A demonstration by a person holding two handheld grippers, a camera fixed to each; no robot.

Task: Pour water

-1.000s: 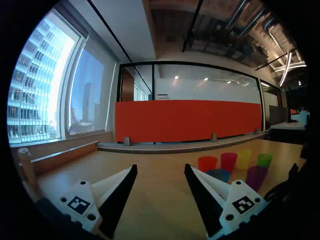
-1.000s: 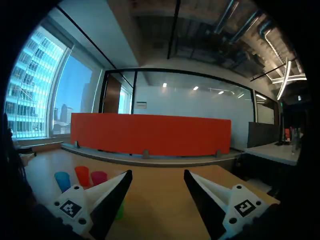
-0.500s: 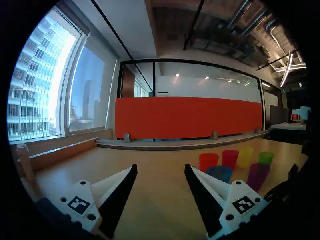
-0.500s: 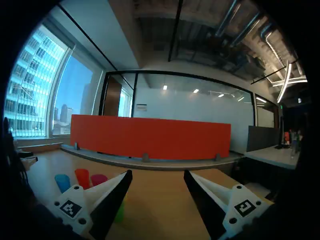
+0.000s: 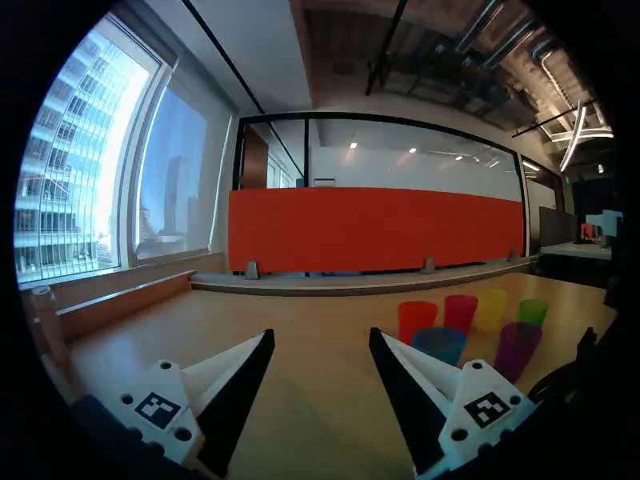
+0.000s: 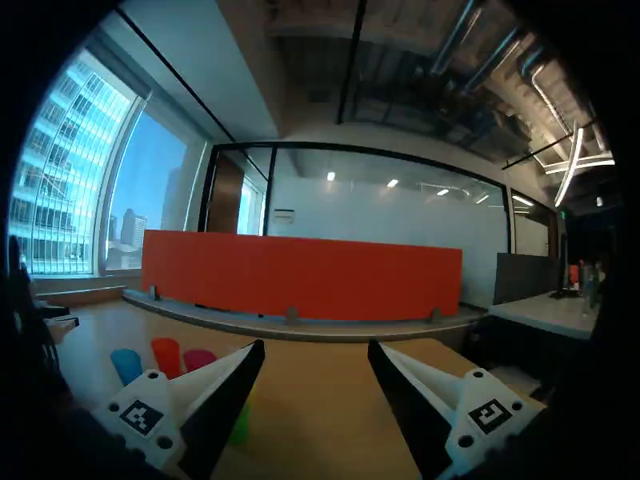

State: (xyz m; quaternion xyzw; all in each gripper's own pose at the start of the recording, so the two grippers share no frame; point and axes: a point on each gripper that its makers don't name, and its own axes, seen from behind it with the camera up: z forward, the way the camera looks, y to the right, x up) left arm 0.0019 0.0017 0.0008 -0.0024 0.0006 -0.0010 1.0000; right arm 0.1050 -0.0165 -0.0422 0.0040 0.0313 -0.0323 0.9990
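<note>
- Cups (image 5: 460, 314) in six colours stand clustered on the wooden table (image 5: 320, 308), at 2 o'clock from the left gripper (image 5: 320, 332)
- Left gripper's fingers are spread apart, holding nothing
- Right gripper (image 6: 316, 345) is likewise spread and empty, some of them at its 10 o'clock

You have a smooth, light wooden table (image 5: 144, 340) with a soft sheen. The coloured cups (image 5: 416, 318) look like translucent plastic; your left gripper (image 5: 320, 334) is matt plastic.
</note>
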